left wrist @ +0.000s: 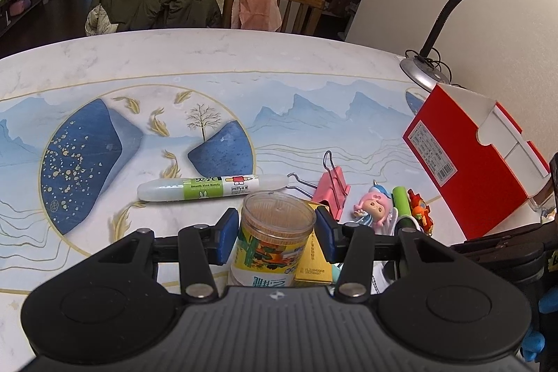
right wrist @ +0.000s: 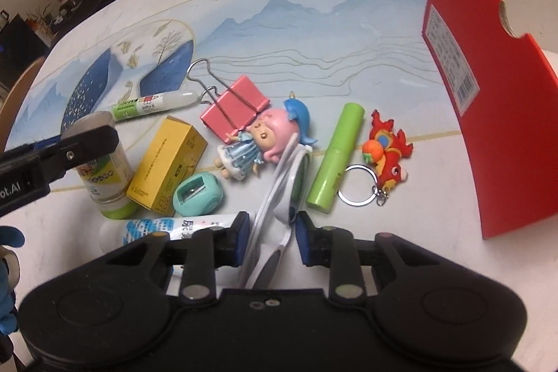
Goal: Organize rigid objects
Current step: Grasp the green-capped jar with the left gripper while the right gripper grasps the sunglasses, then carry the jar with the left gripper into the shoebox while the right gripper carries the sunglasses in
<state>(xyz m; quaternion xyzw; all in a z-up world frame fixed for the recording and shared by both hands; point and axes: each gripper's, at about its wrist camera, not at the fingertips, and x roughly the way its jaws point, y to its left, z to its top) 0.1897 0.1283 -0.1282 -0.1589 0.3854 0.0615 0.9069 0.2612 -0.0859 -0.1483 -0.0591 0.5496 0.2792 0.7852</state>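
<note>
Both jaws engaged: left gripper clamps the jar; right gripper stands narrow around white sunglasses

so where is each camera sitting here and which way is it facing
Left wrist: on the left gripper, looking forward and down over the table toward the room; its fingers flank the toothpick jar; a blue-gloved hand shows at the right edge.
Right wrist: on the right gripper, aimed steeply down at the clutter; white sunglasses sit between its fingers; the left gripper and a blue glove show at left.
Shared: jar, pink binder clip, doll, red box.
</note>
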